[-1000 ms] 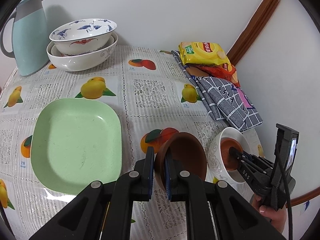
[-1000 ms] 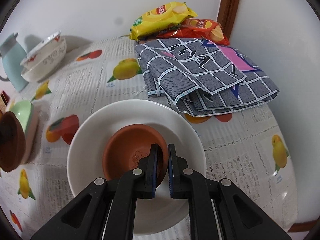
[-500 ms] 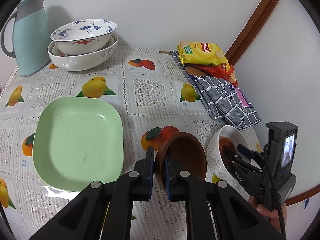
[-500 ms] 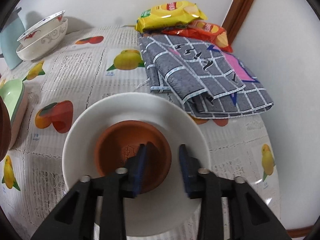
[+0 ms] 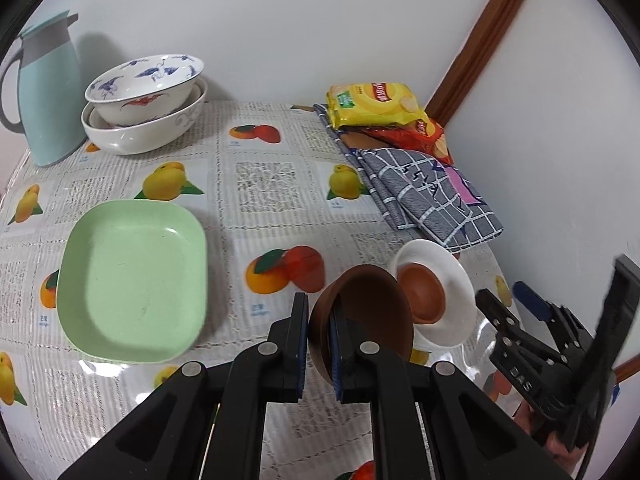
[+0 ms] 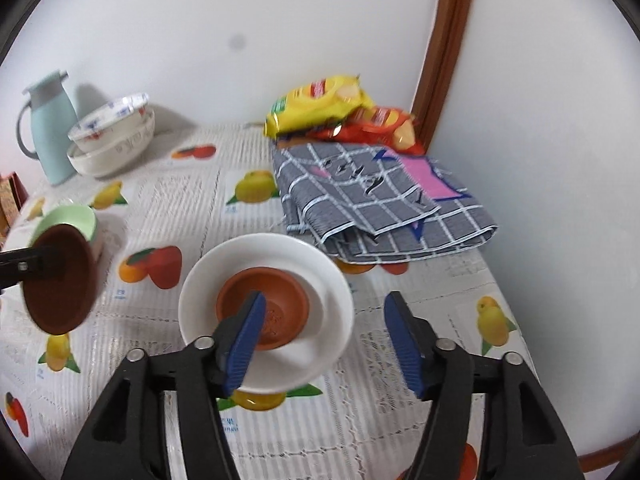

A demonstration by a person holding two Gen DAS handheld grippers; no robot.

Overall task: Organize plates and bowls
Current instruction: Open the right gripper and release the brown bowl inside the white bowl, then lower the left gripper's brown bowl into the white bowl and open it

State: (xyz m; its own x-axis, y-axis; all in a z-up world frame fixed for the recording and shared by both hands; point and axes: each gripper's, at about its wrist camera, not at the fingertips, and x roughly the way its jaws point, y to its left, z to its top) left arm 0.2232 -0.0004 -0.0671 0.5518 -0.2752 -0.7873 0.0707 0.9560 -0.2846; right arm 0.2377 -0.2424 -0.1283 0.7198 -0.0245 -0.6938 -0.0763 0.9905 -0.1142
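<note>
My left gripper (image 5: 319,328) is shut on the rim of a dark brown bowl (image 5: 372,308), held tilted above the table; the same brown bowl (image 6: 60,280) shows at the left of the right wrist view. A terracotta bowl (image 6: 266,306) sits inside a white bowl (image 6: 324,280) on the fruit-print tablecloth. My right gripper (image 6: 324,336) hovers above and in front of them, its jaws opening, nothing between them. It appears at the lower right of the left wrist view as the right gripper (image 5: 510,300). A green square plate (image 5: 132,276) lies to the left.
Two stacked patterned bowls (image 5: 148,108) and a pale blue jug (image 5: 48,92) stand at the back left. A folded checked cloth (image 6: 384,204) and snack bags (image 6: 324,104) lie at the back right by the wall corner. The table's right edge is close to the white bowl.
My right gripper let go of the terracotta bowl's rim, opened wide and drew back and up. The terracotta bowl stays in the white bowl. My left gripper still holds the brown bowl.
</note>
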